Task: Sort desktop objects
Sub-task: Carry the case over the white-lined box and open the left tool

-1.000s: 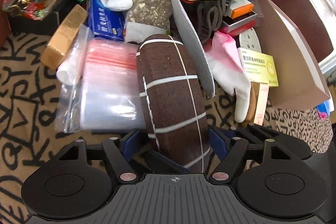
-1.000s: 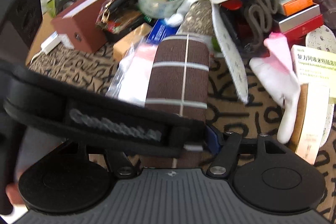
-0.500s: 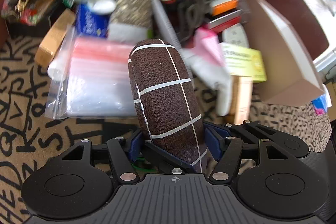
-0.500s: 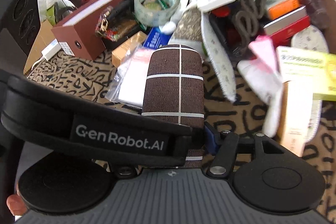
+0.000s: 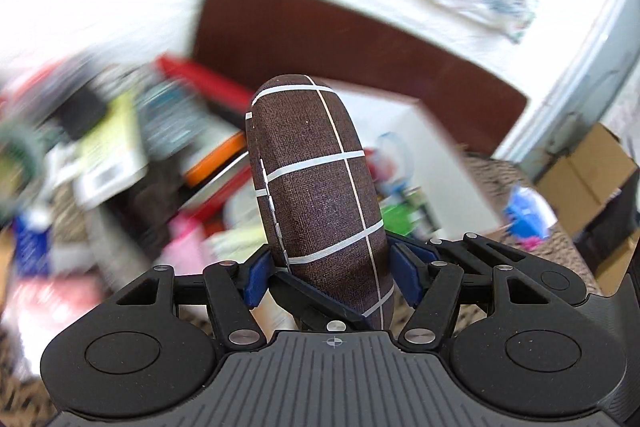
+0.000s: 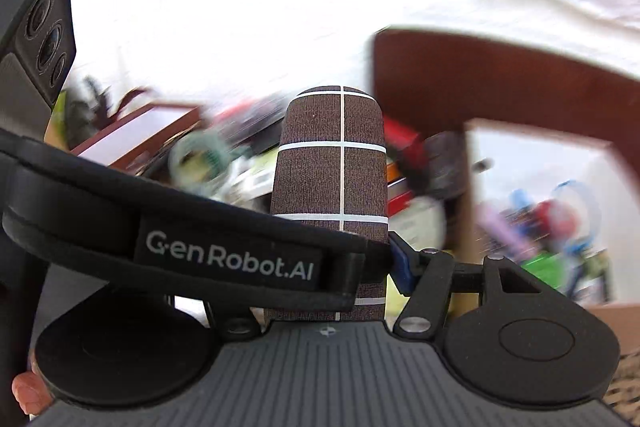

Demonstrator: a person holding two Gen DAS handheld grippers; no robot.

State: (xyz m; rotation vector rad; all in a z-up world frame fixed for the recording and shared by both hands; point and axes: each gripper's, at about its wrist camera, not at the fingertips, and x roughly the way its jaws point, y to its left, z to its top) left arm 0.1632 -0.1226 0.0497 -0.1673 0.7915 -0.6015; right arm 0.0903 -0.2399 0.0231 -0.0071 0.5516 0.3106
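A brown glasses case [image 5: 320, 179] with white grid lines stands up between the blue pads [image 5: 256, 275] of my left gripper [image 5: 332, 275], which is shut on its lower end. The same case [image 6: 332, 167] fills the middle of the right wrist view, where my right gripper [image 6: 332, 267] is shut on it too. Only the right blue pad [image 6: 400, 267] shows there. The left gripper's black strap [image 6: 228, 259] crosses in front and hides the other finger. The case hangs in the air above the blurred clutter.
A heap of boxes, tape and packets [image 5: 120, 147] lies blurred at the left. A dark brown box wall [image 5: 360, 47] rises behind an open white-lined box [image 5: 440, 167] holding colourful items [image 6: 552, 219]. Cardboard cartons [image 5: 588, 175] stand at the far right. A fingertip [image 6: 24, 391] shows at bottom left.
Both grippers have risen with the brown case off the patterned cloth. The views have swung up and right, from the clutter toward the brown box. The left jaws narrowed onto the case early on.
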